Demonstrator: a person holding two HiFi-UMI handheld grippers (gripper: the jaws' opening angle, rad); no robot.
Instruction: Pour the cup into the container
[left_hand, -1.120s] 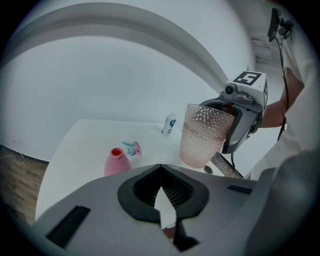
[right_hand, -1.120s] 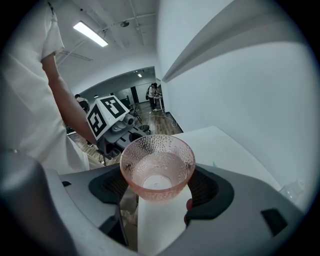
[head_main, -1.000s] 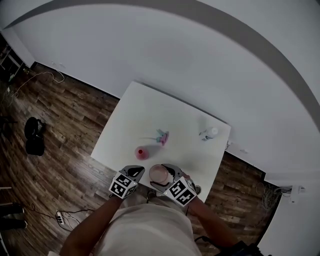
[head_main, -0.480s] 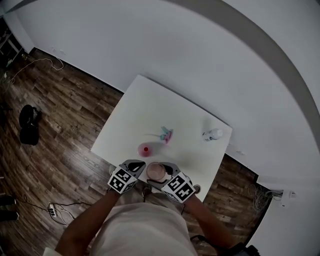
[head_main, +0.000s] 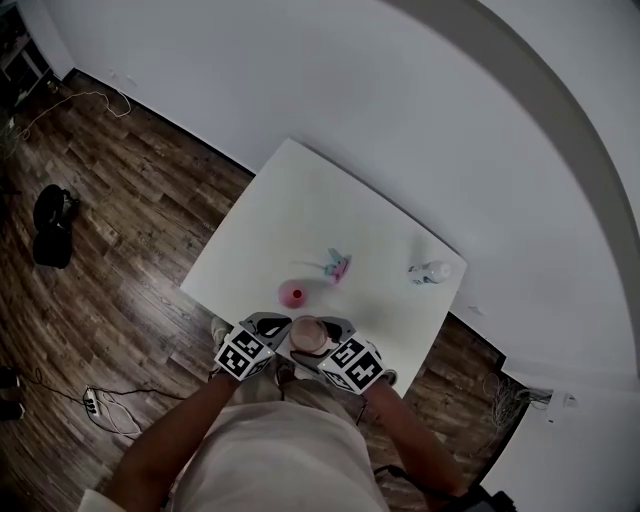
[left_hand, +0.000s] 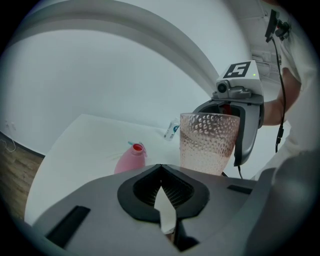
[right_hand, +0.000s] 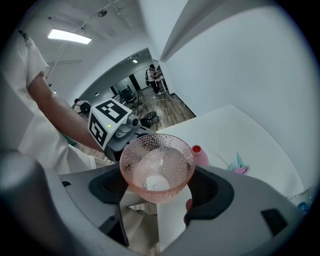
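Observation:
A pink dimpled cup (head_main: 309, 335) stands upright in my right gripper (head_main: 335, 346), which is shut on it over the table's near edge. From the right gripper view the cup (right_hand: 156, 166) sits between the two jaws of my right gripper (right_hand: 156, 186), and its mouth faces the camera. The container, a pink bottle (head_main: 294, 294) with a red open neck, stands on the white table (head_main: 300, 210) just beyond the cup. My left gripper (head_main: 262, 334) hangs left of the cup, jaws together and holding nothing. In the left gripper view the cup (left_hand: 208, 141) and the bottle (left_hand: 131, 157) lie ahead.
A pink and teal item (head_main: 338, 267) lies behind the bottle. A small white bottle (head_main: 430, 271) lies on its side near the table's right edge. Wooden floor surrounds the table, and a white wall runs behind it.
The cup stays held in my right gripper. Both grippers have drawn a little closer together at the table's near edge, and the head view has shifted.

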